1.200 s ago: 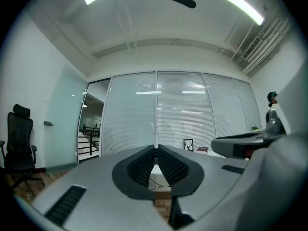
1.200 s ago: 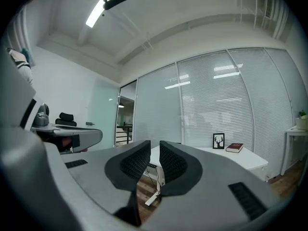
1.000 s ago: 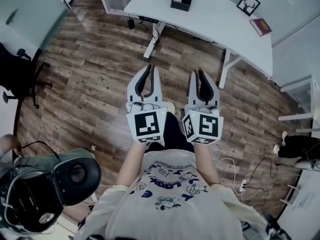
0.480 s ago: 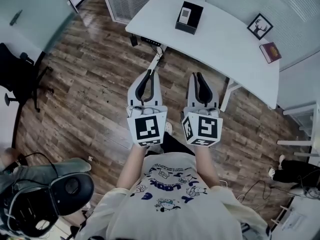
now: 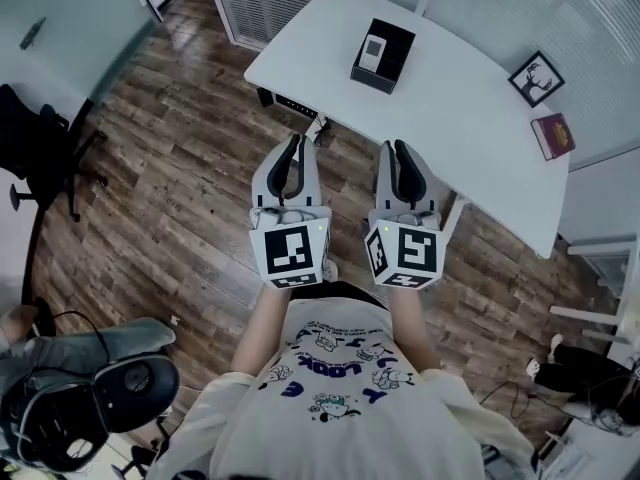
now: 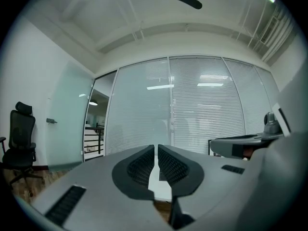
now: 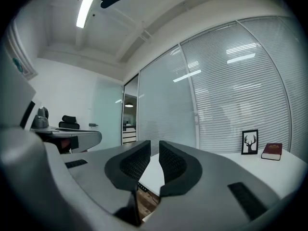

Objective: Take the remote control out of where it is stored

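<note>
Short of the white desk (image 5: 450,98), left claw (image 5: 292,140) and right claw (image 5: 395,146) hang closed, empty.

Scene viewed steeply downward from head height, white desk (image 5: 470,98) seen well below, both gripper views aimed level along their jaws toward blinds (image 6: 207,109), deer picture (image 7: 250,142) and book (image 7: 272,151) shared by head and right gripper views.
</note>
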`<state>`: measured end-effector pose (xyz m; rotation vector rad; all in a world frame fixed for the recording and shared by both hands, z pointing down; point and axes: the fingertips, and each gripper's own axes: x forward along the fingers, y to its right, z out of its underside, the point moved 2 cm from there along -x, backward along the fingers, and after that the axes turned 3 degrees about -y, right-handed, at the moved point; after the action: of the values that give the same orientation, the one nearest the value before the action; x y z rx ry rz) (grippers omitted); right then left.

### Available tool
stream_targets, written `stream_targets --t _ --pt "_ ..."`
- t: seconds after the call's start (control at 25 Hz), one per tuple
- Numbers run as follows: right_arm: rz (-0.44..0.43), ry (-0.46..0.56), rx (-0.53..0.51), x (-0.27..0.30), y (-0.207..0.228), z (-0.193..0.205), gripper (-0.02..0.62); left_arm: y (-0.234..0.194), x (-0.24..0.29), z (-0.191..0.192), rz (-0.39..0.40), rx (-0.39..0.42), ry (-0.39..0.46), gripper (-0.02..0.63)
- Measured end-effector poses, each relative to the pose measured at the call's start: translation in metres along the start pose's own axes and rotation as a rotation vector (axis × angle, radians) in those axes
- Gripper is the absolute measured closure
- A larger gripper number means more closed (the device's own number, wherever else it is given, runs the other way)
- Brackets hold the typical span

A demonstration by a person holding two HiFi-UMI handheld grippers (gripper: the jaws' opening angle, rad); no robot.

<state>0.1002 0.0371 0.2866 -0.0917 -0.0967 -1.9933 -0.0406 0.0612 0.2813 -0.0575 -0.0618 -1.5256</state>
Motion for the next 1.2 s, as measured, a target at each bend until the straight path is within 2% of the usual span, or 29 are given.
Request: stream_targets --t 0.36,0.76,1.04,1.12,1.2 --pt "0.003 -0.030 0.014 0.059 0.029 0.010 0.525 0.000 0.071 0.011 0.025 0.004 -0.037 0.572" --pt "0.044 -0.058 0.012 0.162 0.070 0.019 0.525 -0.004 0.191 0.020 0.110 -0.004 -0.048 0.572" --pt "0.095 -0.128 0.031 0.237 0.099 0.028 0.525 -0.008 0.272 0.026 0.189 0.021 -0.093 0.572" --pt "0.097 -0.148 0.038 0.257 0.104 0.033 0.516 -0.012 0.293 0.029 0.209 0.017 -0.101 0.572" --pt "0.093 -0.169 0.047 0.273 0.108 0.040 0.479 -0.015 0.310 0.033 0.226 0.010 -0.114 0.572"
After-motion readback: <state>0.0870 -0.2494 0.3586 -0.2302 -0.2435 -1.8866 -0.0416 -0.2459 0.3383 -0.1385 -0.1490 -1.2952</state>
